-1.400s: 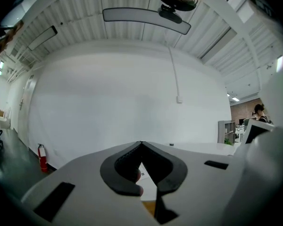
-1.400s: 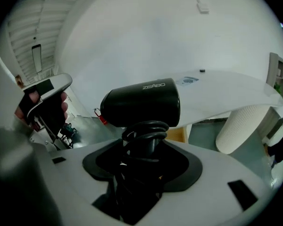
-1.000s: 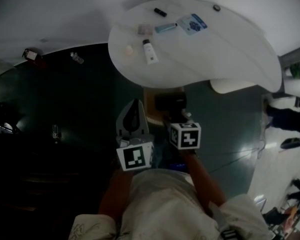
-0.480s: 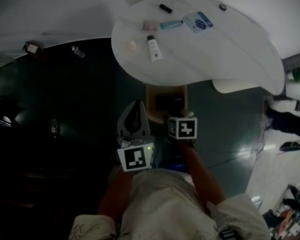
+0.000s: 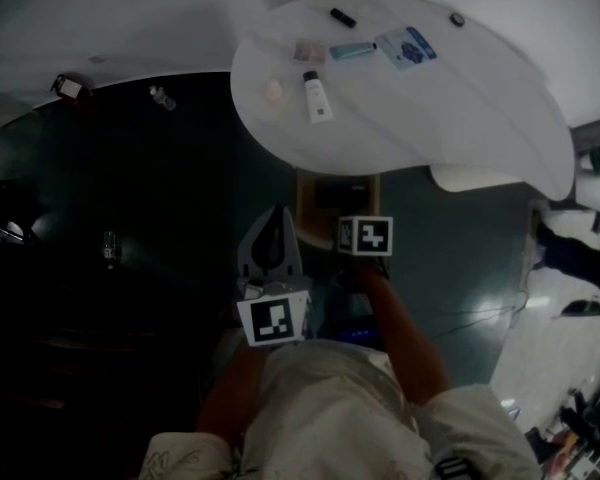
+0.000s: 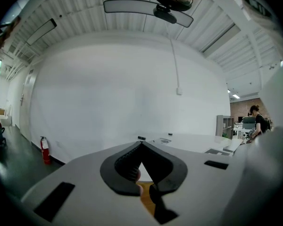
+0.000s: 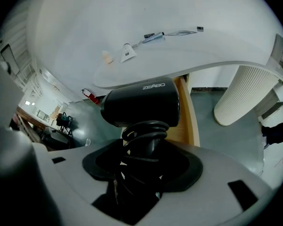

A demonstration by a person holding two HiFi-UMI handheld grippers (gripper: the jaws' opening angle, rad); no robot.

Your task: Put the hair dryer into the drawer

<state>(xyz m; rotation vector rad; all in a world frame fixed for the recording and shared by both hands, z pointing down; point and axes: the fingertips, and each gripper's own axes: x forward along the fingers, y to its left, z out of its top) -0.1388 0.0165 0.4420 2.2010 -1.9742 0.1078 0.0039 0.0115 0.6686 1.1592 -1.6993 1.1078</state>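
The black hair dryer (image 7: 141, 105) hangs nozzle sideways over the open wooden drawer (image 7: 186, 121), under the edge of the white table. My right gripper (image 7: 142, 147) points steeply down and is shut on the dryer's handle, where the cord is coiled. In the head view its marker cube (image 5: 365, 235) sits over the drawer (image 5: 305, 203), with the dryer (image 5: 338, 198) dark below it. My left gripper (image 5: 270, 230) is held beside it on the left, nearly level. Its jaws meet at the tips with nothing between them (image 6: 141, 145).
The white oval table (image 5: 460, 108) carries a white tube (image 5: 317, 98), a blue packet (image 5: 408, 46) and small items. A ribbed white pedestal (image 7: 240, 95) stands right of the drawer. A fire extinguisher (image 6: 45, 149) is by the wall; a person (image 6: 257, 121) stands far right.
My right gripper has sunk with the hair dryer toward the drawer, its cube sliding up the head view. The left gripper has stayed about where it was.
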